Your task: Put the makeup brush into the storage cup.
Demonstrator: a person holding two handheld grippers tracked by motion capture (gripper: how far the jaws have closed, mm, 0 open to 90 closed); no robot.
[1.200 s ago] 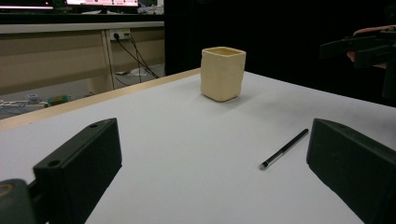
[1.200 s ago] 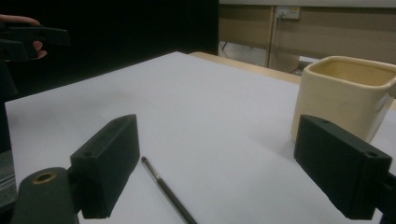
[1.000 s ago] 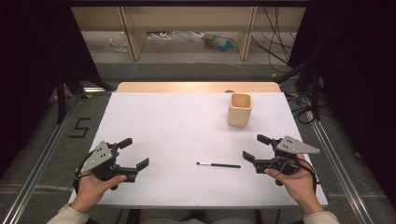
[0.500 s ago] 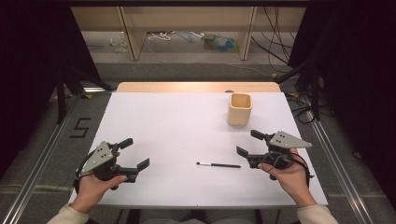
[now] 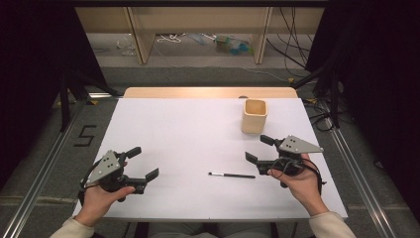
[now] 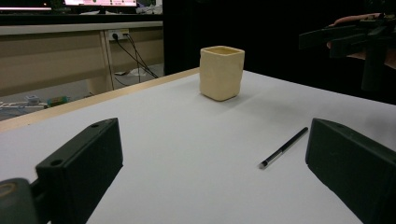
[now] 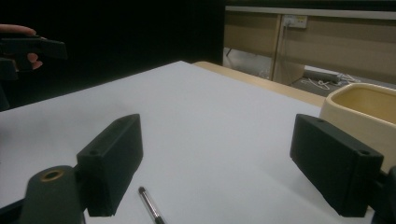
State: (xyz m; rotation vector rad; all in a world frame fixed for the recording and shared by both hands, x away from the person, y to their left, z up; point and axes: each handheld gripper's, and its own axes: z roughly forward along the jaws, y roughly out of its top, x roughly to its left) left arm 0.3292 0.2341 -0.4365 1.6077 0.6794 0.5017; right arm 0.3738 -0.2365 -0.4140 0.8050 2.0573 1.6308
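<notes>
We look down on a wide white table (image 5: 188,134) with a strip of pale wood along its far edge, set in a dark room with shelving and loose cables on the floor beyond. On the far right part of the table stands a cream, square-sided cup (image 5: 254,115), upright and open at the top; in the left gripper view it shows as a pale block (image 6: 222,72) past the middle of the table. At the near left corner, a hand (image 5: 101,199) in a light sleeve holds the left gripper (image 5: 142,162), whose two black jaws stand wide apart with nothing between them. At the near right, the other hand (image 5: 302,186) holds the right gripper (image 5: 258,148), a grey three-cornered plate on top, its jaws also spread apart and empty, pointing left across the table. The cup stands near this gripper, beyond it, without touching. Smallest of all, a thin black pen (image 5: 232,175) with a pale tip lies flat on the white surface, just left of the right gripper's nearer jaw and well apart from the left gripper. In the right gripper view we see the pen's end (image 7: 150,205) lying on the table between the two open jaws, nearer the left one, not gripped.
</notes>
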